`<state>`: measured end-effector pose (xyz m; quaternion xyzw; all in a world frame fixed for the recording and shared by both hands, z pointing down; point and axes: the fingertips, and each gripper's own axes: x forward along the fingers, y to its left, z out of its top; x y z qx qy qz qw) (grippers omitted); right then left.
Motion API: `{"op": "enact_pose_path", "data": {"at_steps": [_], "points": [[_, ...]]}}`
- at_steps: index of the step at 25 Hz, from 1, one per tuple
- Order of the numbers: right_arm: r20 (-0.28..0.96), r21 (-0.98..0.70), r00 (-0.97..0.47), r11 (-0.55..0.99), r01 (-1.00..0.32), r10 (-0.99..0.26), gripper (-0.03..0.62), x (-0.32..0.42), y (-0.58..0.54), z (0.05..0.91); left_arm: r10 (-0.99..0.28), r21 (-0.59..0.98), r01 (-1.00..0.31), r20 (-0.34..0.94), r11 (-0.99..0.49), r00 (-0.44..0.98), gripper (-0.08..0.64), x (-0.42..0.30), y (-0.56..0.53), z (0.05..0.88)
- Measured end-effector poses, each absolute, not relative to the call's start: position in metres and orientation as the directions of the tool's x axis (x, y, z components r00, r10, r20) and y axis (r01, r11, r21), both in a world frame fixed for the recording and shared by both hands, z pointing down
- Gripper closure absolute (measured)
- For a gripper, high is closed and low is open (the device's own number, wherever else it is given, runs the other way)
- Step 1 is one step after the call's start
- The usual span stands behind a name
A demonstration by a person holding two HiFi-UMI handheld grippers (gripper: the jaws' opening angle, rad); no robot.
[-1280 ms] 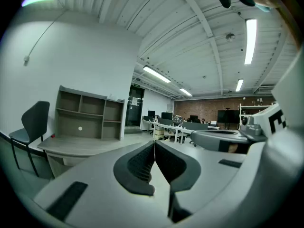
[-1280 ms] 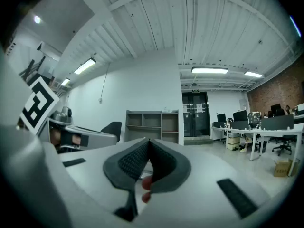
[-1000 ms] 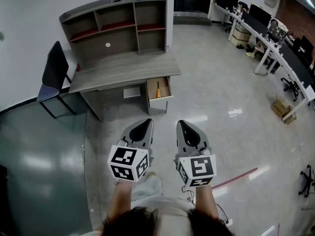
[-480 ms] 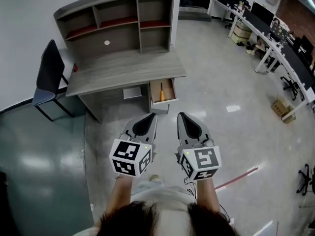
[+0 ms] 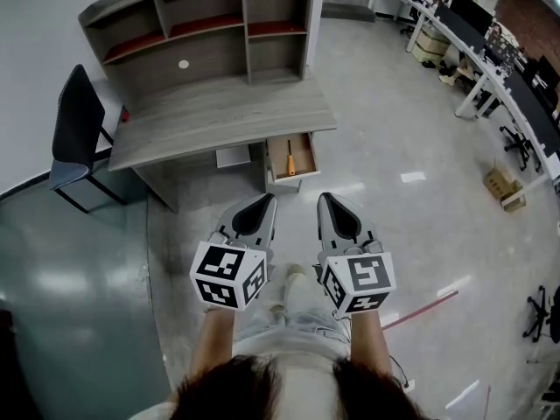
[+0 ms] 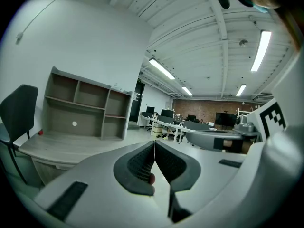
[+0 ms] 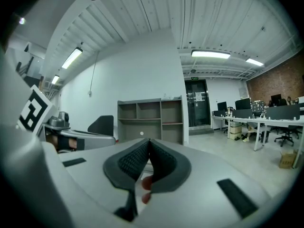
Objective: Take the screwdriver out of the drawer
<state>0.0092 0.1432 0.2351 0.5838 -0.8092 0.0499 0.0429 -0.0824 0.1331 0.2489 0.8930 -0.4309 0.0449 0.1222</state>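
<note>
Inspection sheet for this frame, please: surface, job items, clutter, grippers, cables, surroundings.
surface: grey desk top, bare but for one red item
job's things: drawer open; orange-handled screwdriver lying inside
clutter: small white disc in the hutch
grippers: left gripper and right gripper shut, empty, short of the drawer
cables: thin cable down the white wall
surroundings: black chair, office desks with monitors, cardboard box

Head view looks steeply down from above, desk (image 5: 219,116) ahead, left tool (image 5: 261,203) and right tool (image 5: 327,201) views level along their jaws, all sharing the shelf unit (image 5: 206,29).
</note>
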Motion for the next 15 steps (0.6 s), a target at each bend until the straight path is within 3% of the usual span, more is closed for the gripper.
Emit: {"op": "enact_pose_path", "data": {"at_steps": [15], "points": [[0.202,-0.041,-0.309,0.307,-0.951,-0.929,0.565,0.052,0.000,0.266,-0.767,0.192,-0.800,0.226,-0.569,0.600,0.543,-0.051,-0.011,0.274]]}}
